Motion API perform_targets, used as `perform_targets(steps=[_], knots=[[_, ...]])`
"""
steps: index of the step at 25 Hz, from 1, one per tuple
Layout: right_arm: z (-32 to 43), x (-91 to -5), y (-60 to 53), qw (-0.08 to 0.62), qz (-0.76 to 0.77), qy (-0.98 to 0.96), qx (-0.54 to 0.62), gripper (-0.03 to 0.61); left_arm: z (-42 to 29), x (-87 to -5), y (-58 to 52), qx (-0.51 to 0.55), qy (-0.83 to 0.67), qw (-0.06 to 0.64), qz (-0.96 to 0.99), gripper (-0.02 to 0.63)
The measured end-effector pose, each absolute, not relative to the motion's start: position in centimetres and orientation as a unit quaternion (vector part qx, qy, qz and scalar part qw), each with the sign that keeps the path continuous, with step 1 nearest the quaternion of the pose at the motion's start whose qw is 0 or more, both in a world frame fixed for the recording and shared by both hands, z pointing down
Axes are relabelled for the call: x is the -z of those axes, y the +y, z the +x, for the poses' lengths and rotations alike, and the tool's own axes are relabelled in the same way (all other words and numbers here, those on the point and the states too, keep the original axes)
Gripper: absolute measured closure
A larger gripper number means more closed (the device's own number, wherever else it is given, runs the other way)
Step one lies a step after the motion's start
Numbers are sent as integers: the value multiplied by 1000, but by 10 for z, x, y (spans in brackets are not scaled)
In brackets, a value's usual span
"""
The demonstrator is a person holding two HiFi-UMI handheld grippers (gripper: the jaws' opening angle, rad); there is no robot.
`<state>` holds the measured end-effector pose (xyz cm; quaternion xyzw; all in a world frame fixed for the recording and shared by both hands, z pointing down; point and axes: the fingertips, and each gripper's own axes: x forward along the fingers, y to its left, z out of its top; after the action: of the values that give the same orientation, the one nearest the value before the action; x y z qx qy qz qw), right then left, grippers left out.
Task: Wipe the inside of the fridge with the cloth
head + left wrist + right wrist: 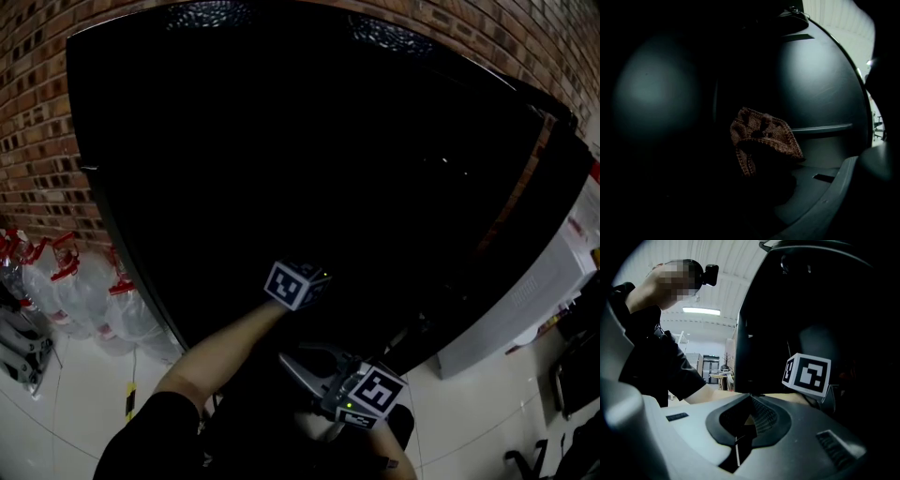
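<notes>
The right gripper (750, 401) is smooth grey moulded plastic, with ribbed black pads set in a rounded hollow. Its jaws lie together along a thin seam, nothing between them. It sits low, just outside the fridge (281, 141).

Past it, a bare forearm (220, 352) reaches into the opening. It leads to the left gripper (761, 150), whose white cube (298, 284) carries black square markers. That gripper's jaws are clamped on the cloth (761, 136). The cloth is a brown knit with a coarse, bumpy weave and a stitched border. It is bunched at the jaw tips, with one edge hanging down. Cloth and gripper are inside the fridge, in front of its dark back wall; whether the cloth touches the wall I cannot tell.

The fridge is a tall, glossy black box. Its liner (815, 84) is smooth and matte grey, and a thin moulded ledge (820, 127) runs level across it, to the right of the cloth.

On pale floor tiles (84, 394) left of the fridge stand clear plastic bottles (84, 300) with red tops. Behind everything is a rough red brick wall (37, 122).
</notes>
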<state>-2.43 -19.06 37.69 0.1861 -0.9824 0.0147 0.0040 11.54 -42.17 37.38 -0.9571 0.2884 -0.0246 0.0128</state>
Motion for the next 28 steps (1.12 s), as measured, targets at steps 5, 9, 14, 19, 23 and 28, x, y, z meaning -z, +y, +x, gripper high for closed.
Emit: perform_targets(steps=[5, 9, 14, 19, 23, 28], knots=[[-27, -387, -193, 12, 185, -982, -25, 574, 111, -375, -437, 17, 305, 11, -952, 561], [-26, -386, -196, 16, 170, -985, -31, 574, 109, -373, -444, 8, 315, 17, -949, 561], [-36, -388, -191, 23, 145, -989, -25, 574, 110, -374, -445, 9, 320, 37, -947, 561], [-36, -391, -194, 17, 147, -989, -28, 574, 108, -371, -453, 7, 337, 39, -941, 561], [-29, -394, -193, 19, 153, -988, -31, 574, 103, -374, -466, 2, 373, 33, -927, 561], [-19, -391, -195, 17, 169, -985, -28, 574, 93, -381, -490, -9, 412, 13, -911, 563]])
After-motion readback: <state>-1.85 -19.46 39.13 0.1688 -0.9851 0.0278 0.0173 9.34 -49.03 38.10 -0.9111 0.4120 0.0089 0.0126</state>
